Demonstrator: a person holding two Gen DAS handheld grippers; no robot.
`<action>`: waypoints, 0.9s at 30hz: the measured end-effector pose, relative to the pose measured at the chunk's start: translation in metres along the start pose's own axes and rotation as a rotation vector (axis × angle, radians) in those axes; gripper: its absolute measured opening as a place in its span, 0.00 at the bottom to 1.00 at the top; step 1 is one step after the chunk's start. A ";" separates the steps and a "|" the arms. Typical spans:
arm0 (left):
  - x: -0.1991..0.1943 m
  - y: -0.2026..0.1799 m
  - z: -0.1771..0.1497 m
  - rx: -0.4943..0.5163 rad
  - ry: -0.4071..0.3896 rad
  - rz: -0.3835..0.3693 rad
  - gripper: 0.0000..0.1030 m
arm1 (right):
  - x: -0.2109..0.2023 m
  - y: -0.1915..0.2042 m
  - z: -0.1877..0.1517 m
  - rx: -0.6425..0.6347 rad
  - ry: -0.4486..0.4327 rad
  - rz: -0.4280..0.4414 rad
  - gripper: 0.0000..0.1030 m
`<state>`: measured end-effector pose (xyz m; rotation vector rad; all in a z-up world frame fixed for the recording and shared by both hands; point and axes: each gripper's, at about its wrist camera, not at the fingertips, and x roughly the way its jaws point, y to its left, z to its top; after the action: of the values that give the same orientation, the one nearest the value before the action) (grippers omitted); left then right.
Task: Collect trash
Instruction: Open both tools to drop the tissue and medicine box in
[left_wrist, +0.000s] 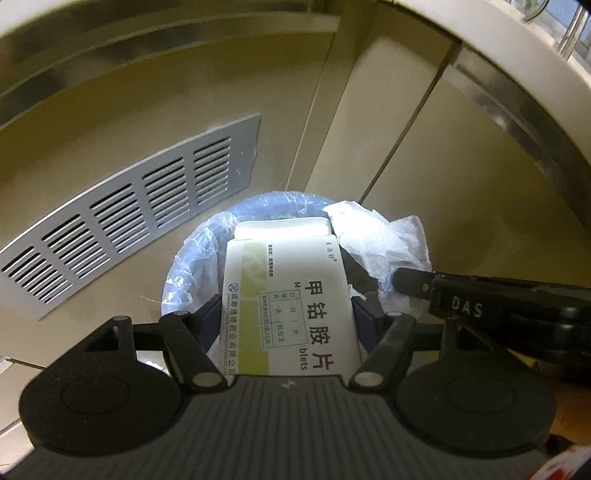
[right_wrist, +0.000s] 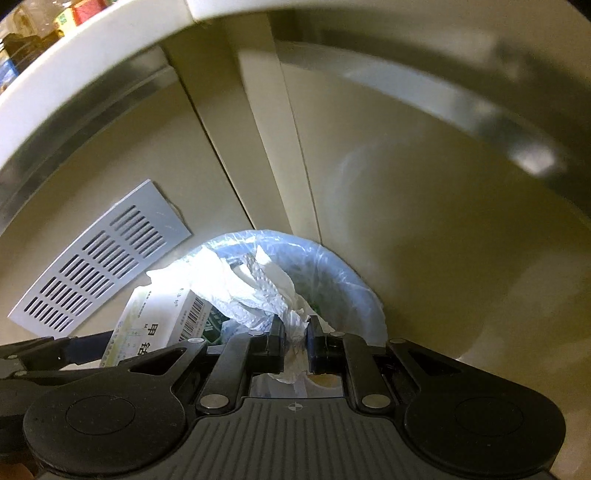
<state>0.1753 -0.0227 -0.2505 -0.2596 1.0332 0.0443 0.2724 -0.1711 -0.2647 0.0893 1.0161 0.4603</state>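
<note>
Inside bin (right_wrist: 365, 291), right view: green scrap (right_wrist: 212, 326)

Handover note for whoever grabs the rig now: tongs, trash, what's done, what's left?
Left tongs: clamped on the white medicine box, held above the bin.
Right tongs: shut on a crumpled white tissue, also above the bin.
Bin: blue, lined with a clear bag, on the floor against the cabinet beside the vent grille; some trash seems to be inside already.
Done: both pieces picked up and brought over the bin's mouth.
Left: open both tongs to drop them in, probably tissue first, then look for more trash.
</note>
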 end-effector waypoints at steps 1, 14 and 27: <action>0.003 0.000 0.001 0.000 0.009 0.005 0.67 | 0.002 -0.001 0.001 0.009 0.004 -0.001 0.11; 0.039 -0.004 0.003 0.062 0.064 0.033 0.68 | 0.028 -0.016 0.001 0.063 0.036 -0.010 0.11; 0.019 0.003 0.003 0.088 0.058 0.018 0.75 | 0.036 -0.021 0.005 0.083 0.051 0.000 0.11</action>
<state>0.1873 -0.0208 -0.2659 -0.1719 1.0920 0.0075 0.2993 -0.1742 -0.2967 0.1526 1.0855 0.4218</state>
